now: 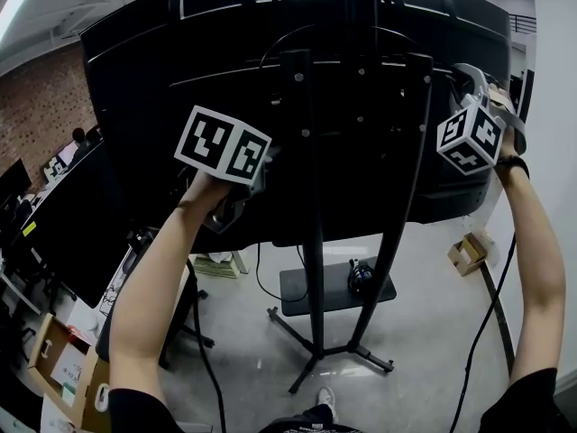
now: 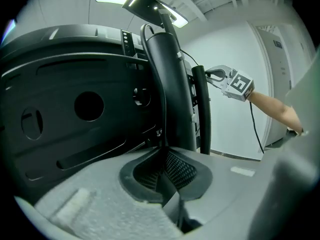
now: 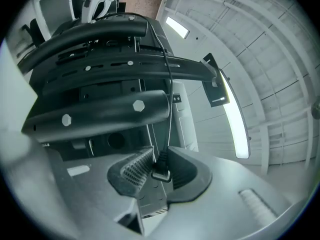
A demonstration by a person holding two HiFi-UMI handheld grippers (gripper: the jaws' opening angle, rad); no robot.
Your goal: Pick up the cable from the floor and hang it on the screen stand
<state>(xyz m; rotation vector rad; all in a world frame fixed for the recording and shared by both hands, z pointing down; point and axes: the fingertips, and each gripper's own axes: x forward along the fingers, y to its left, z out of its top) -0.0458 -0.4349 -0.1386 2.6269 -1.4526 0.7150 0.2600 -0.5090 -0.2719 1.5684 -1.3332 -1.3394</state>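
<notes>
I am facing the back of a black screen (image 1: 135,106) on its black stand (image 1: 312,242). A thin black cable (image 2: 164,109) rises from my left gripper (image 2: 162,156), which is shut on it, and loops over the top of the stand's upright (image 2: 165,74). My right gripper (image 3: 159,166) is shut on the cable's black plug (image 3: 161,173), and the cable (image 3: 169,84) runs up over the stand's crossbars (image 3: 125,66). In the head view the left gripper (image 1: 243,192) is held at the screen's back left of the post. The right gripper (image 1: 464,75) is at the screen's upper right edge.
The stand's shelf (image 1: 306,300) and splayed legs (image 1: 370,354) are on the grey floor below. A cardboard box (image 1: 467,253) lies at the right, and a black cable (image 1: 491,314) hangs beside my right arm. Boxes (image 1: 54,359) and other monitors (image 1: 63,224) crowd the left.
</notes>
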